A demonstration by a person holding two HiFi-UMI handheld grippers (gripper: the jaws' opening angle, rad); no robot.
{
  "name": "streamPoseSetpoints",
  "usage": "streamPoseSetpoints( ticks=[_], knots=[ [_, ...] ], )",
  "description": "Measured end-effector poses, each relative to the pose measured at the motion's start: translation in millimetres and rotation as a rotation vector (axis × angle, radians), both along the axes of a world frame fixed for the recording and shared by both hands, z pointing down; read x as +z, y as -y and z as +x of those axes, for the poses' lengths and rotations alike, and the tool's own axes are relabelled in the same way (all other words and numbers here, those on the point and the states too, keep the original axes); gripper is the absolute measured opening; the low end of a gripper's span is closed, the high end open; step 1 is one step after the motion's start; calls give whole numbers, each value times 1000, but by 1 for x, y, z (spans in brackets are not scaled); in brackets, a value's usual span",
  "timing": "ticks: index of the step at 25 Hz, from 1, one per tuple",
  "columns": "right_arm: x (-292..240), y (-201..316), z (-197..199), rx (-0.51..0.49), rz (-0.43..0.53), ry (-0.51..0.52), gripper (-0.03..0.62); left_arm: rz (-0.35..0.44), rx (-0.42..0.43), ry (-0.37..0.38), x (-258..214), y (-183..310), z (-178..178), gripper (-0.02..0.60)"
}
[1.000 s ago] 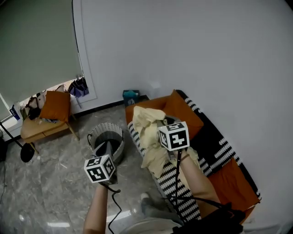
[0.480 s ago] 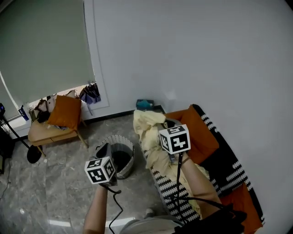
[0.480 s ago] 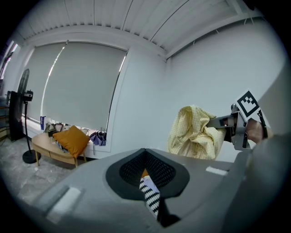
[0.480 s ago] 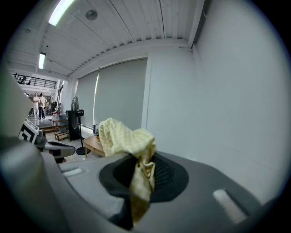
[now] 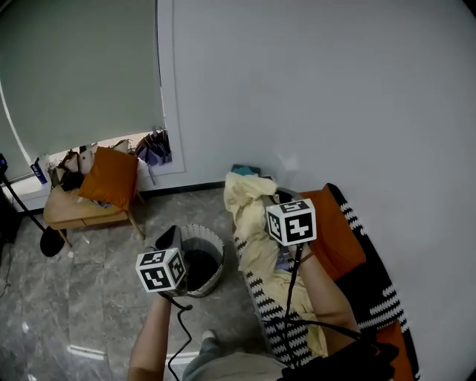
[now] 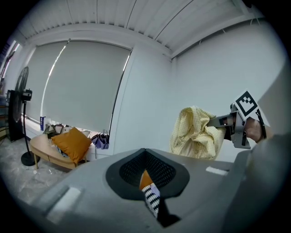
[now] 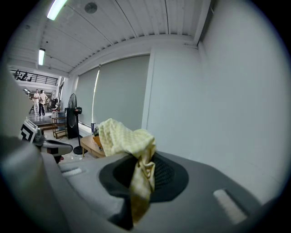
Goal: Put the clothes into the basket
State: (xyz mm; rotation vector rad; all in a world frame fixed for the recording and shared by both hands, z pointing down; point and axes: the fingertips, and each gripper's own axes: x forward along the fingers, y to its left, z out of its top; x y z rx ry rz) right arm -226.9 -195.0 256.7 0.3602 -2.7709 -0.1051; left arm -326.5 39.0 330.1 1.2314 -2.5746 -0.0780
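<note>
I stood in a lived-in sitting room, and everything around me said so. Underfoot was a glossy grey marble-patterned tile floor (image 5: pixel 82 298). At my right ran a low couch with an orange cover (image 5: pixel 338 237) and a black-and-white striped throw (image 5: pixel 265 299). Near it sat a round grey woven laundry basket (image 5: pixel 212 279). Across the floor, a low wooden bench (image 5: pixel 71 216) carried a burnt-orange square cushion (image 5: pixel 111 177), with folded purple umbrellas (image 5: pixel 155 146) propped under a wide grey-green roller blind (image 5: pixel 74 67). A tall black pedestal fan (image 7: pixel 72 103) stood near. Past it, though, the room opened into a bigger hall, with white ceiling strip lights (image 7: pixel 55 8) and two people (image 7: pixel 39 101) standing far off.
</note>
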Motion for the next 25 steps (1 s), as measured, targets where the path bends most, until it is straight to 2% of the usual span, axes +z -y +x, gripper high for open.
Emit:
streamPoseSetpoints(
  ticks=[12, 18, 25],
  knots=[
    [-38, -34, -100, -96, 6, 70, 48, 63, -70, 34, -28, -22, -82, -6],
    [-42, -66, -150, -169, -14, 87, 48, 40, -119, 47, -27, -51, -114, -6],
    [-17, -102, -202, -244, -50, 56, 48, 1, -197, 7, -2, -95, -144, -6]
  ],
)
